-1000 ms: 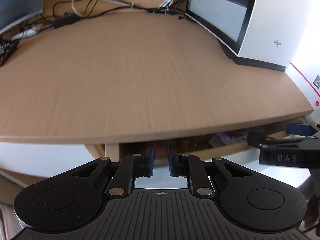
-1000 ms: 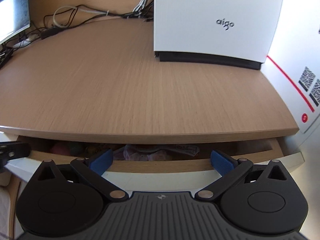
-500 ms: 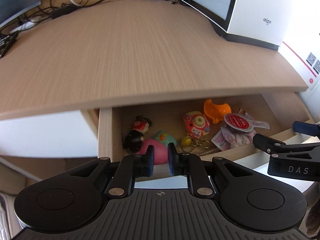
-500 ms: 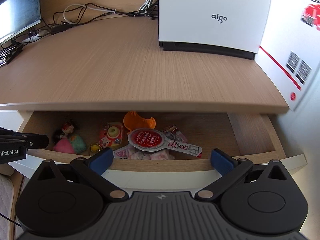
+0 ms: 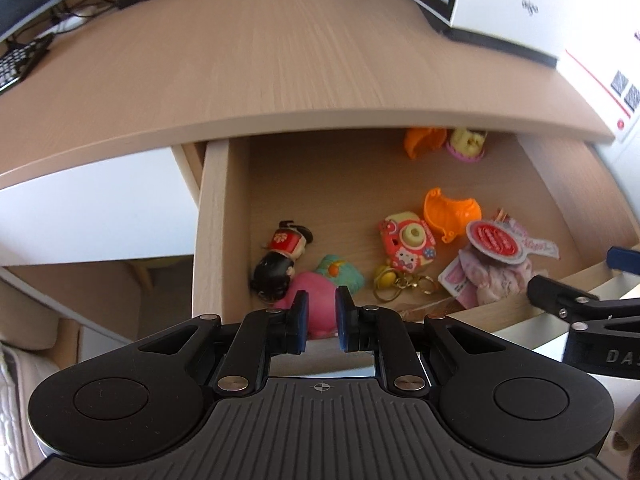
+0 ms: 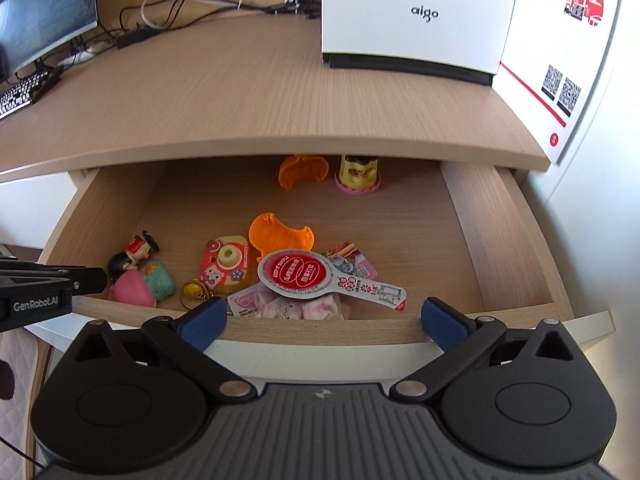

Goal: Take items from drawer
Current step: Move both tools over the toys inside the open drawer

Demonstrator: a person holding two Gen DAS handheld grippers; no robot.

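The wooden drawer [image 5: 218, 220] [image 6: 508, 240] stands pulled out under the desk top [image 6: 260, 92]. Inside lie a black-haired doll [image 5: 280, 260] [image 6: 134, 254], a pink and teal toy [image 6: 144, 284], a pink camera keychain [image 5: 406, 246] [image 6: 224, 266], two orange plastic pieces [image 6: 280, 232] [image 6: 302, 170], a yellow toy on a pink base [image 6: 358, 172] and a red-lidded snack pack [image 5: 494, 240] [image 6: 298, 272]. My left gripper [image 5: 321, 320] [image 6: 80, 280] is shut on the drawer front near its left end. Over the front's middle, my right gripper [image 6: 322, 320] is open and holds nothing.
A white aigo computer case [image 6: 412, 12] stands at the back right of the desk. A monitor [image 6: 40, 12], a keyboard [image 6: 24, 92] and cables [image 6: 180, 8] are at the back left. A white panel with QR codes [image 6: 560, 88] borders the right side.
The drawer has slid out from nearly closed to wide open, drawn back with my left gripper. The items inside came into view. My right gripper stayed open.
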